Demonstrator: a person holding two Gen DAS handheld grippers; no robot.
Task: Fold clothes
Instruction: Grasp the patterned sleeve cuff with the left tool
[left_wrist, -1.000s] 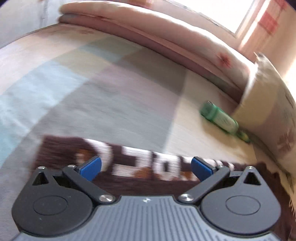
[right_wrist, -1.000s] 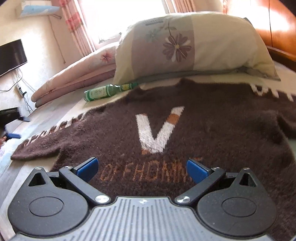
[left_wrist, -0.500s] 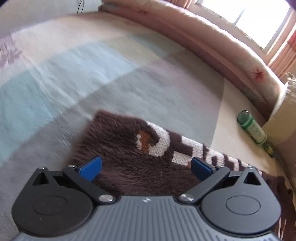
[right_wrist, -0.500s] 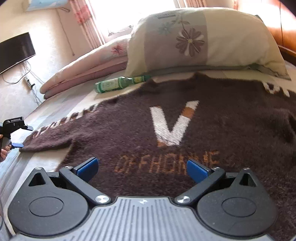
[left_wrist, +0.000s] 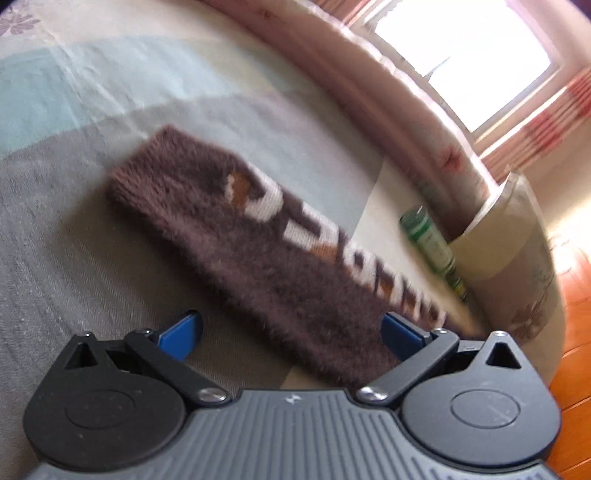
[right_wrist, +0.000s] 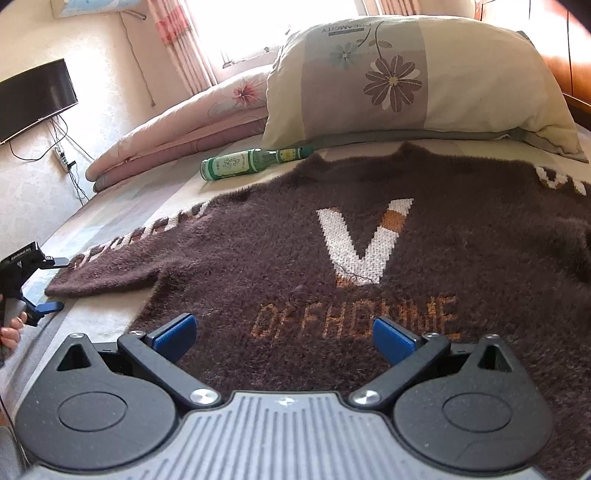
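Sweater (right_wrist: 369, 236) lettered "V", "OFFHOUME"

The sweater's (right_wrist: 369, 258) right side is cut off by the frame edge. In the left wrist view, the sleeve lettering (left_wrist: 332, 243) and the bottle (left_wrist: 432, 247) are blurred.

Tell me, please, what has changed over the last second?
The left claw has backed off along the sleeve, so its cuff now shows ahead. The right claw eased slightly toward the sweater's middle. Both are still open, holding nothing; sweater and bottle haven't moved.
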